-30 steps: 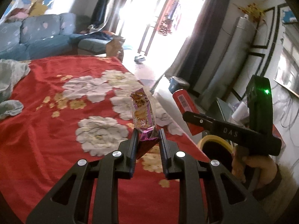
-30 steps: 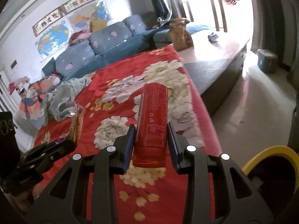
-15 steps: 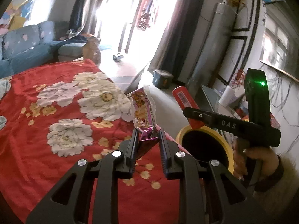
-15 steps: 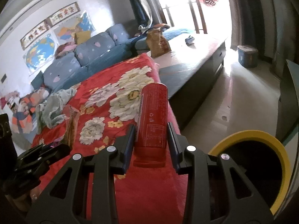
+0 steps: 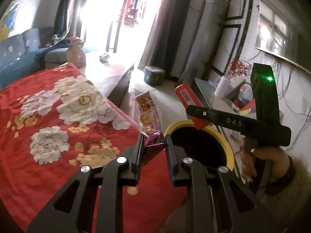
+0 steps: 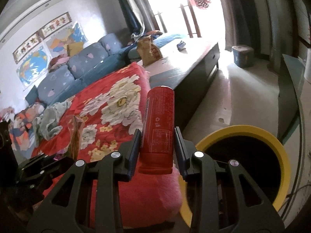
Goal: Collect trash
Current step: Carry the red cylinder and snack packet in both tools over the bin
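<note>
- Trash in hand is two items: a purple snack wrapper (image 5: pixel 149 123) pinched by its lower end in the left gripper (image 5: pixel 154 145), and a red can (image 6: pixel 158 130) clamped upright in the right gripper (image 6: pixel 157 145).
- Change: a second ago both items were over the red blanket (image 5: pixel 48 155) with the bin barely in view; now the yellow-rimmed bin (image 6: pixel 250 134) lies open just beside both grippers, the can's base over its rim in the left view.
- Finding: carry nearly done; release over the bin is judged the next step.
- Surface: flowered blanket, bin against its corner.
- Room: blue sofa (image 6: pixel 77 71), low dark platform (image 6: pixel 196 62), bright balcony doors (image 5: pixel 114 15), small grey pail (image 6: pixel 242 55) on the floor.
</note>
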The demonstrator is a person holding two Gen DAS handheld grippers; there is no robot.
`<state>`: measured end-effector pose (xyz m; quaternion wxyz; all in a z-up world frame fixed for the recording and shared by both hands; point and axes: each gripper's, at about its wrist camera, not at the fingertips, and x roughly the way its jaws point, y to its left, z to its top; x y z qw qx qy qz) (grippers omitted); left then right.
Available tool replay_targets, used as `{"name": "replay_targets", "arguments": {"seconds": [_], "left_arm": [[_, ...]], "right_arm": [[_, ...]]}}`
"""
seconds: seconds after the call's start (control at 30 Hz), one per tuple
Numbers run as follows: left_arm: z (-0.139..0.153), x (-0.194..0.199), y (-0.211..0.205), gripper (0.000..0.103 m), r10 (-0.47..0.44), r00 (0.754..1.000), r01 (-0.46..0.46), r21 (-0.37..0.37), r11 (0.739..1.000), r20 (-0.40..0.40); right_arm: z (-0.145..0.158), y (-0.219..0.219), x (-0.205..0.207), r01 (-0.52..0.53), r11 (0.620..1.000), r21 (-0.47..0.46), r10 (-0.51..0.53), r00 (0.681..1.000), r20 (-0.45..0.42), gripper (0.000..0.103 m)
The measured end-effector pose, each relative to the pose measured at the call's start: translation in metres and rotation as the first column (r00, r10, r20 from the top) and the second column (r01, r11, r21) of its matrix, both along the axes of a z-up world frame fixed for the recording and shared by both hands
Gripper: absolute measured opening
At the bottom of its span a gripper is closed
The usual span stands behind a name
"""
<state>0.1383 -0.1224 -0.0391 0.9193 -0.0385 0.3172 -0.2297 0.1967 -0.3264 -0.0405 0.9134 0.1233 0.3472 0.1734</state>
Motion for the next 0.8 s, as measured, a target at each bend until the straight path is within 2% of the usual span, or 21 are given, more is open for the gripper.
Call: {"name": "replay_targets", "arguments": {"seconds": [0.33,0.8], "left_arm": [[-0.003,-0.004,-0.049,0.021,-0.122,0.992,0.122,0.032,0.992,0.003],[-0.017,-0.001,-0.098,0.021,-0.217,0.976,0.217,0.076,0.973,-0.019]], "right_arm": [[-0.004,-0.039,-0.018,0.102,0.995,0.018,-0.102,0.995,-0.005,0.027],[-0.02,-0.089,-0.032,0.229,0.973,0.019,-0.228,0.973,-0.023,0.027]]}}
